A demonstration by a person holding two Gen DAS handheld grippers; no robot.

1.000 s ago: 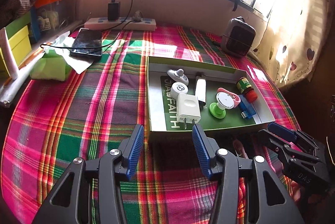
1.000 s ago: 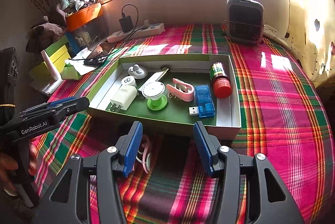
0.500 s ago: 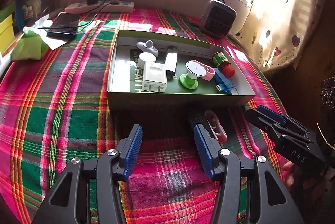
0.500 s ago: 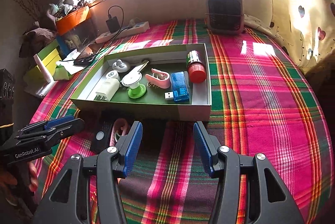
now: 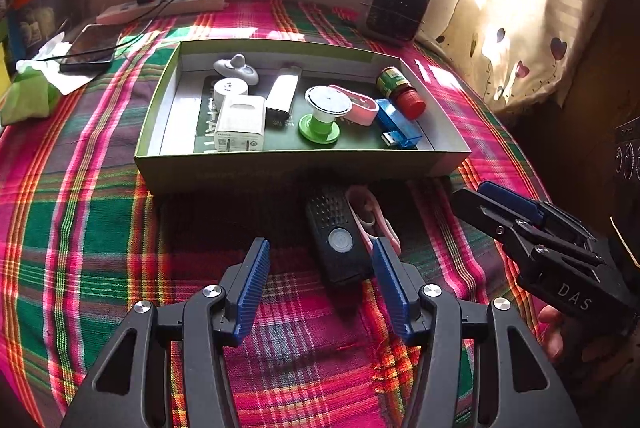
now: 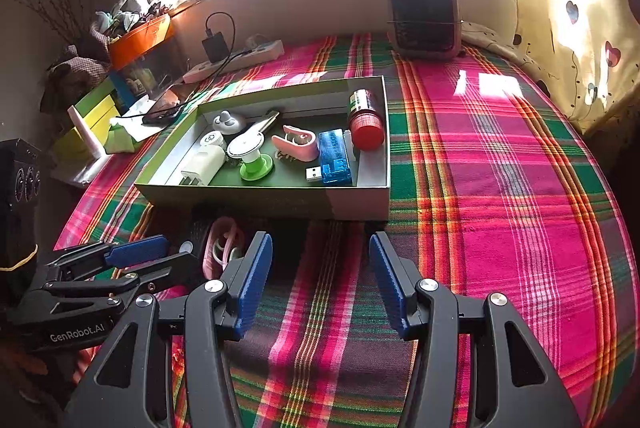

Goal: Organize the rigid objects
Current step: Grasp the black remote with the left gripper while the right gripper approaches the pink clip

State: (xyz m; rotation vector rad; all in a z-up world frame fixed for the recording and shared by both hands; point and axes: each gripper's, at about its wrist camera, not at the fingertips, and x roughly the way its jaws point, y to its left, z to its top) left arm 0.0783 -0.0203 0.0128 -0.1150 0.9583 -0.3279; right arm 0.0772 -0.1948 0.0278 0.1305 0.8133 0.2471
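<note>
A shallow green box (image 5: pixel 280 165) (image 6: pixel 260 197) on the plaid cloth holds several small items: a white charger (image 5: pixel 239 123), a green-based spool (image 5: pixel 320 115), a pink clip (image 5: pixel 356 104), a blue USB stick (image 5: pixel 398 123) and a red-capped bottle (image 5: pixel 402 91). In front of the box lie a black device (image 5: pixel 338 238) and pink scissors (image 5: pixel 374 218) (image 6: pixel 224 248). My left gripper (image 5: pixel 320 282) is open and empty, just before the black device. My right gripper (image 6: pixel 320 276) is open and empty over bare cloth, right of the scissors.
A small heater (image 5: pixel 396 9) (image 6: pixel 424 17) stands at the back. A power strip with charger (image 5: pixel 168 1) and a phone (image 5: pixel 90 47) lie back left. Green and yellow boxes (image 6: pixel 92 115) stand at the left edge. A curtain (image 5: pixel 532 27) hangs on the right.
Both grippers have drawn back from the box toward the near edge. The black device and pink scissors have come into view in front of the box. Both grippers stay open.
</note>
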